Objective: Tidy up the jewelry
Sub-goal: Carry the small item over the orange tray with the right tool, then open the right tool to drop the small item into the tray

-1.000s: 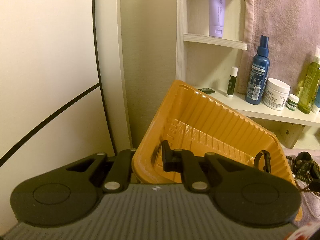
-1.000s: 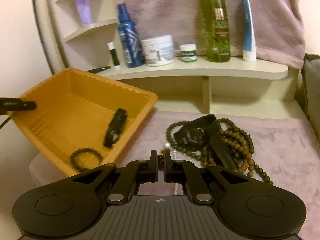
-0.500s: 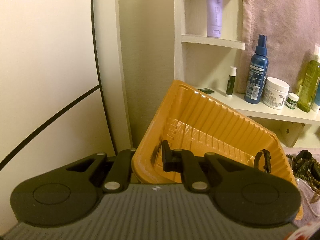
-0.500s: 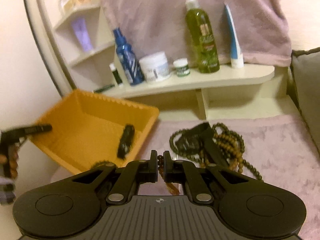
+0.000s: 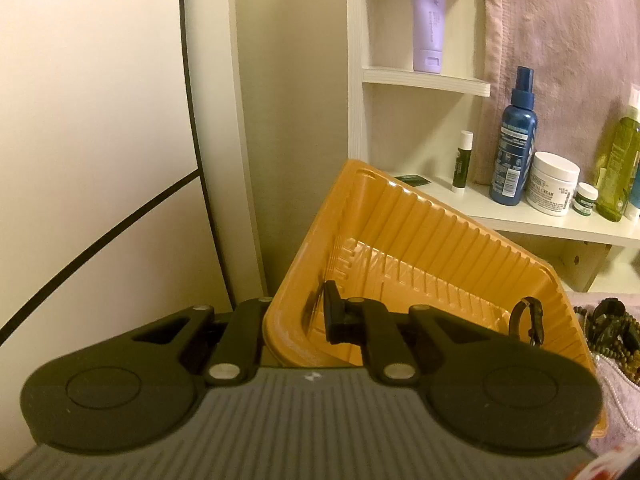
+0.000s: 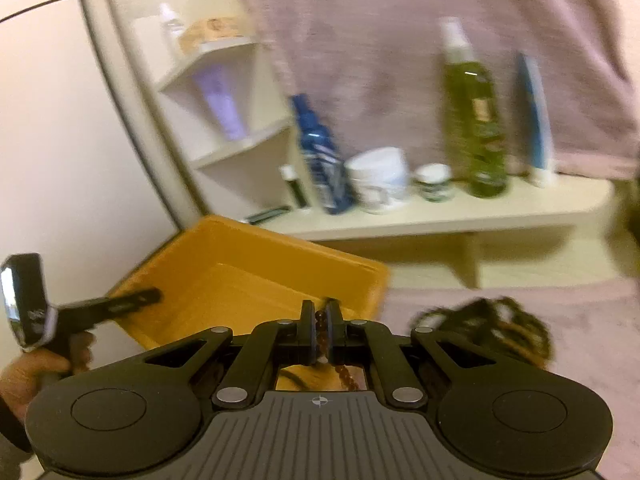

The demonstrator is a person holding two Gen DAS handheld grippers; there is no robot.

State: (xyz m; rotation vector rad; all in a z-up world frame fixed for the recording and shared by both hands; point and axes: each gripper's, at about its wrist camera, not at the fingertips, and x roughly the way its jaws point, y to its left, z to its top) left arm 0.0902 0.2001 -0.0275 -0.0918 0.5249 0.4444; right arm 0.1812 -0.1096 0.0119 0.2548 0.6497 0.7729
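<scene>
An orange ribbed tray (image 5: 420, 240) is tipped up at its left end, and my left gripper (image 5: 304, 312) is shut on its near wall, one finger inside and one outside. A black band (image 5: 528, 320) lies in the tray's low corner. In the right wrist view, my right gripper (image 6: 320, 316) is shut on a strand of brown beads (image 6: 346, 376) that hangs below the fingers, over the tray (image 6: 240, 276). The blurred pile of bead necklaces (image 6: 492, 328) lies on the pink cloth to the right. The left gripper (image 6: 132, 300) and a hand (image 6: 36, 368) show at the left.
A white shelf (image 6: 440, 216) behind holds a blue spray bottle (image 5: 514, 140), a white cream jar (image 5: 554, 184), a small jar and a green bottle (image 6: 476, 120). A purple tube (image 5: 428, 20) stands on a corner shelf. A pink towel hangs behind, and pearls (image 5: 616, 396) lie on the cloth.
My right gripper has risen with the brown bead strand and swung toward the tray; the pile now sits lower right. The left gripper and tray have stayed put.
</scene>
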